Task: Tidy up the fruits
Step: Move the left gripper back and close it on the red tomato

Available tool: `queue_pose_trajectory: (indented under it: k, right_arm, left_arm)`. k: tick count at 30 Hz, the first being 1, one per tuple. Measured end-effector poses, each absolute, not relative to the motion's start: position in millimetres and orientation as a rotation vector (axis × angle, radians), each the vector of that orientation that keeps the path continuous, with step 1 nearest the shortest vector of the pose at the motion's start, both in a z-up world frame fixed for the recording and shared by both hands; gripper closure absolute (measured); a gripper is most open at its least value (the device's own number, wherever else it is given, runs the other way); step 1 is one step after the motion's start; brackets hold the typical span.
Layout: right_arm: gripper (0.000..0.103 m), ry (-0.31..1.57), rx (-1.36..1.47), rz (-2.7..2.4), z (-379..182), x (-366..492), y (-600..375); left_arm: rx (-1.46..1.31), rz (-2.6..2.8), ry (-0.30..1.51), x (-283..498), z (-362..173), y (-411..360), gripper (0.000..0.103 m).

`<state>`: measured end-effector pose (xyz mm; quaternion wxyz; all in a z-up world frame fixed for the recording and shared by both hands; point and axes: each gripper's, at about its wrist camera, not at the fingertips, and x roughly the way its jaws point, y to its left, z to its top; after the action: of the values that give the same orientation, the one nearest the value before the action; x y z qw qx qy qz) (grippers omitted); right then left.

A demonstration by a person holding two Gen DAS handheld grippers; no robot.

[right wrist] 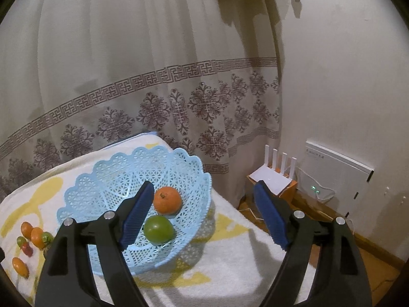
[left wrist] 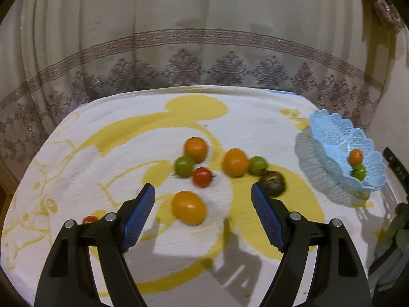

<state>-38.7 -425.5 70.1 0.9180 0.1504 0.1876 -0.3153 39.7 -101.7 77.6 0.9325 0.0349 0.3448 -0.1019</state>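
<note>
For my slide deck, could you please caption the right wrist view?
Open right hand-held gripper above a blue basket holding an orange and a green fruit.

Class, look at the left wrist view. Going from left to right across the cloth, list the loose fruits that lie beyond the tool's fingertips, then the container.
Green fruit → red fruit → large orange fruit → second green fruit → dark brown fruit → blue basket.
</note>
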Motion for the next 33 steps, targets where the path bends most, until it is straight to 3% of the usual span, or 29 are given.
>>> queue_pose_trajectory:
  k: [33]
  right_arm:
    - [0.021, 0.594, 0.203, -0.173, 60.9, 6.0, -244.9]
  left_arm:
    - [0.021, -0.082, 0.804, 51.8, 33.6, 22.2, 0.026]
